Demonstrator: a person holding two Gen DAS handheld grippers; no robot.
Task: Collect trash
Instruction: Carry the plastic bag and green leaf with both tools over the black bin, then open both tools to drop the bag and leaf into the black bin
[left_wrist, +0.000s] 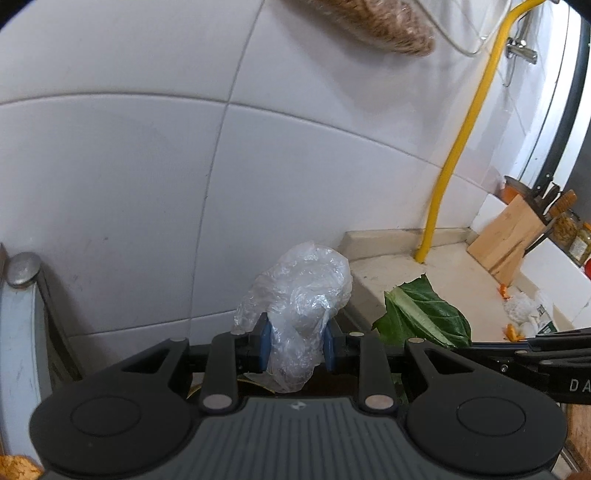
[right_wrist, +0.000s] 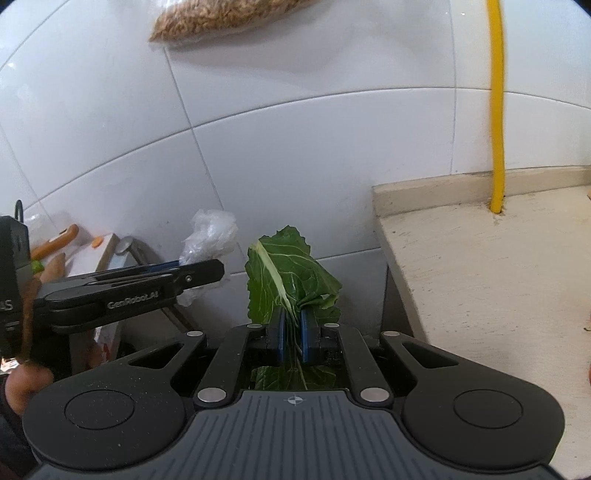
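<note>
The left gripper (left_wrist: 295, 345) is closed on a crumpled clear plastic bag (left_wrist: 299, 295); its two blue pads (left_wrist: 264, 345) press the bag from both sides, and most of the bag puffs out above them. The right gripper (right_wrist: 291, 338) is closed on a green leaf (right_wrist: 288, 280); its pads are almost together, and they pinch the leaf near its pale stem, so the leaf stands up and a bit hangs down below. Both pieces of trash are up in the air, in front of the white tiled wall (left_wrist: 129, 166) and just beside the edge of the pale counter (right_wrist: 480, 277), where a yellow pipe (right_wrist: 495, 110) goes down. The two grippers are close, side by side. No bin shows in either view, so I cannot tell where the trash must go. More trash lies far off on the counter: small orange peel bits (left_wrist: 511, 330) and some white crumpled wrappers (left_wrist: 524, 308). I think some things could go wrong from here. The bag is thin and slippery, so it could slide out if the hand shakes or moves fast. The leaf is soft and held by a small part, so it could tear or slip out. The grippers could also bump each other or the counter edge, because they are so close.
</note>
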